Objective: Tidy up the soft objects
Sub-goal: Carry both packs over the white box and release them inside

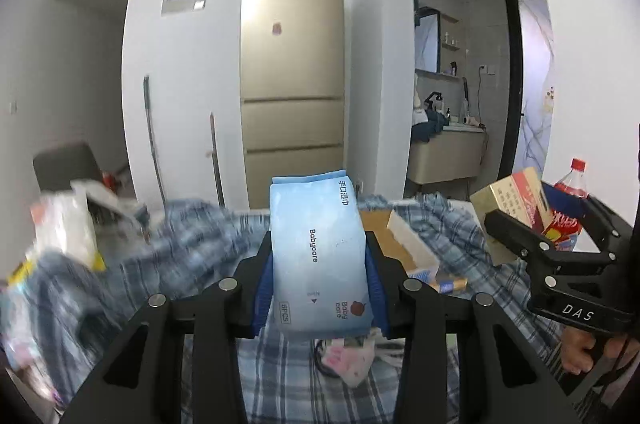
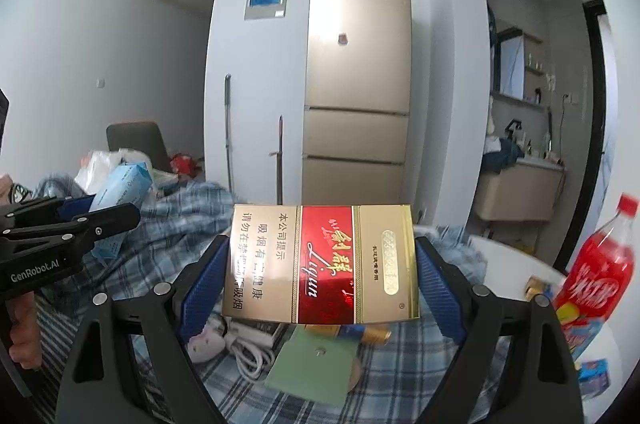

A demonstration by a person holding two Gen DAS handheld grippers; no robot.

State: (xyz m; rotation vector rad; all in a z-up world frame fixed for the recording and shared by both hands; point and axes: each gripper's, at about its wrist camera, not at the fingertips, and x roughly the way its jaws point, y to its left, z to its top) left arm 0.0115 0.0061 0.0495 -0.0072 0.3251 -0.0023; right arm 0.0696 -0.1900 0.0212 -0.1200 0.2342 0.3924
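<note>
left wrist, left tool (image 1: 320, 264) near-level, clamping wipes pack (image 1: 318, 248)

A tall gold fridge (image 1: 292, 80) is standing at twelve o'clock against white walls (image 1: 184, 112), with two long handles (image 1: 154, 140) leaning just to its left. At two o'clock an arched opening is showing a washroom with a mirror (image 1: 427, 42) and a counter (image 1: 448, 152). Daylight is glaring off the fridge door, and a dark chair (image 2: 138, 144) is sitting at nine o'clock.
</note>
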